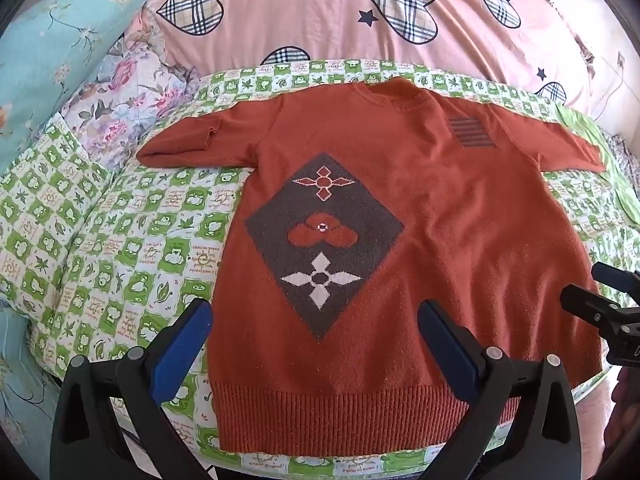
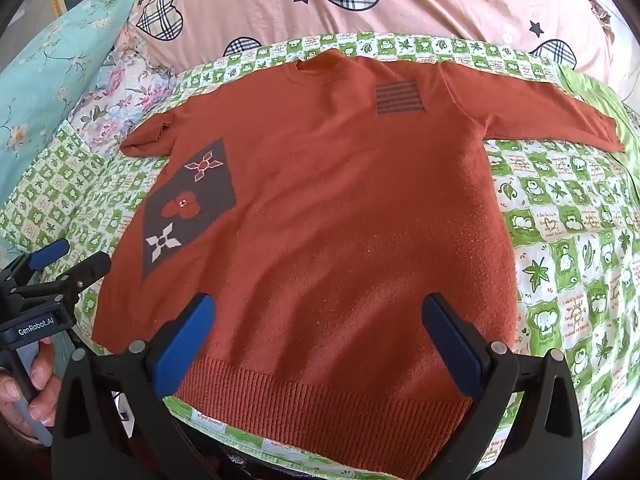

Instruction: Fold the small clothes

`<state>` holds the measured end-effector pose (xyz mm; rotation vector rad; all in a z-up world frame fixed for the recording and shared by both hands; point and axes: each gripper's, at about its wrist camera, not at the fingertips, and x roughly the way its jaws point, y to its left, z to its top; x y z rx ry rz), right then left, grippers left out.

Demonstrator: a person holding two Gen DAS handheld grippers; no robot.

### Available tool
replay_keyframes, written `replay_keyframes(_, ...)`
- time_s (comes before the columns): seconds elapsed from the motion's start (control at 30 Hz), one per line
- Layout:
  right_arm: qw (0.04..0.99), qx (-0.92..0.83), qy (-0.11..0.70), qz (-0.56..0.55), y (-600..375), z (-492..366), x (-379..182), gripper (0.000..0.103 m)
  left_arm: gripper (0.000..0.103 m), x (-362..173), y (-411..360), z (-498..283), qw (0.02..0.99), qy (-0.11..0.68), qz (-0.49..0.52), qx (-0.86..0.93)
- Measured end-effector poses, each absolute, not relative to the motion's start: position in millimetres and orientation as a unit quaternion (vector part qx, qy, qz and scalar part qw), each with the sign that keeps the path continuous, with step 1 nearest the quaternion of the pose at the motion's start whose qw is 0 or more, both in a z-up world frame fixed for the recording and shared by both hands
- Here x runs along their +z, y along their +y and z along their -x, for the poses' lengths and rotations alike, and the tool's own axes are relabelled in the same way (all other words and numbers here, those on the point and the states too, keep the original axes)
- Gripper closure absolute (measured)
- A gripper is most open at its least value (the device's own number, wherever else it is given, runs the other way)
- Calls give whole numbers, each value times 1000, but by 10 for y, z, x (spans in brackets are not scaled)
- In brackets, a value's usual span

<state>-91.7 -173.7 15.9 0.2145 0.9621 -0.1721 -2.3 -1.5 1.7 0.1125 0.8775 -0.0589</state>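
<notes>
Knit sweater lay flat — soft, limp, likely light; best pinched at ribbed hem. Left gripper and right gripper both gaped wide, empty.

A bed with a green-and-white checked cover carries an orange sweater spread flat, hem near, with a pink heart-print duvet at the far side.

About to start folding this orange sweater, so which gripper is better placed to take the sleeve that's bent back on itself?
Left, probably. The bent sleeve lies on the diamond-patch side, where the open left gripper hovers above the hem. The open right gripper sits nearer the straight sleeve.
</notes>
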Motion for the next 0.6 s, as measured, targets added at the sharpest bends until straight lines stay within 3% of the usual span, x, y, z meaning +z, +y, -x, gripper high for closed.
replay_keyframes(0.6, 878, -81, 460, -101, -1737, 899, 181, 0, 1, 44, -45, -18, 904, 423, -52, -32)
